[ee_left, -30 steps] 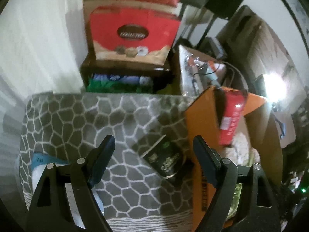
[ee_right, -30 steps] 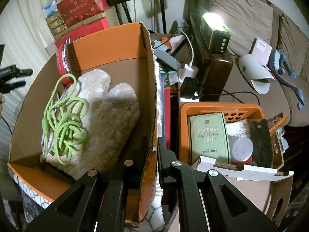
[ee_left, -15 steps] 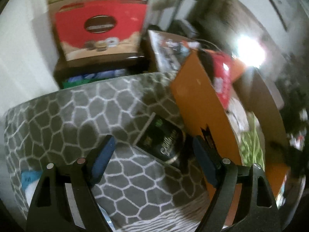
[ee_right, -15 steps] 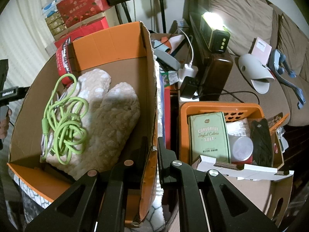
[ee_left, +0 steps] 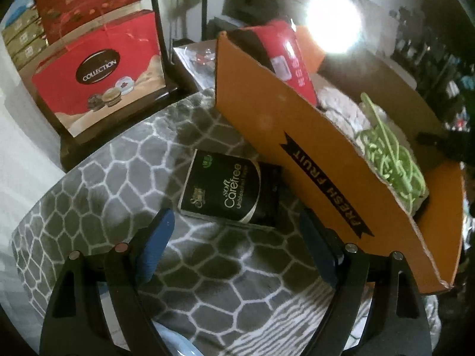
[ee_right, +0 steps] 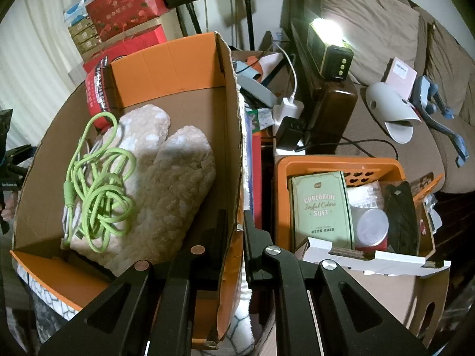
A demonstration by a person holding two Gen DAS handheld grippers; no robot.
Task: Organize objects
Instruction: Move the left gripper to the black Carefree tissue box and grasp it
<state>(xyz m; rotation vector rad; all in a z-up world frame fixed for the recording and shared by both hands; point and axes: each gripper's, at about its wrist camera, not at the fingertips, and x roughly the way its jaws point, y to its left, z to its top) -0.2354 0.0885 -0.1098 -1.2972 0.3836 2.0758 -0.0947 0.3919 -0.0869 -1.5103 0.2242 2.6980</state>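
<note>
A black "Carefree" tissue pack (ee_left: 230, 191) lies on the grey patterned blanket (ee_left: 118, 178), right beside the orange cardboard box (ee_left: 311, 154). My left gripper (ee_left: 237, 234) is open and empty, just short of the pack. My right gripper (ee_right: 236, 225) is shut on the box's near right wall (ee_right: 234, 178). In the box lie a fluffy mitten (ee_right: 166, 184), a green cable (ee_right: 98, 184) and a red packet (ee_right: 99, 89).
An orange basket (ee_right: 338, 166) with a green "Colorful Soft" box (ee_right: 320, 204) stands right of the cardboard box. Red gift boxes (ee_left: 98, 71) are stacked behind the blanket. A lit lamp (ee_right: 329, 47), chargers and a sofa are at the back right.
My left gripper has swung right and closer to the tissue pack, so the box's side now fills the right of its view. The right gripper has stayed clamped on the box wall.
</note>
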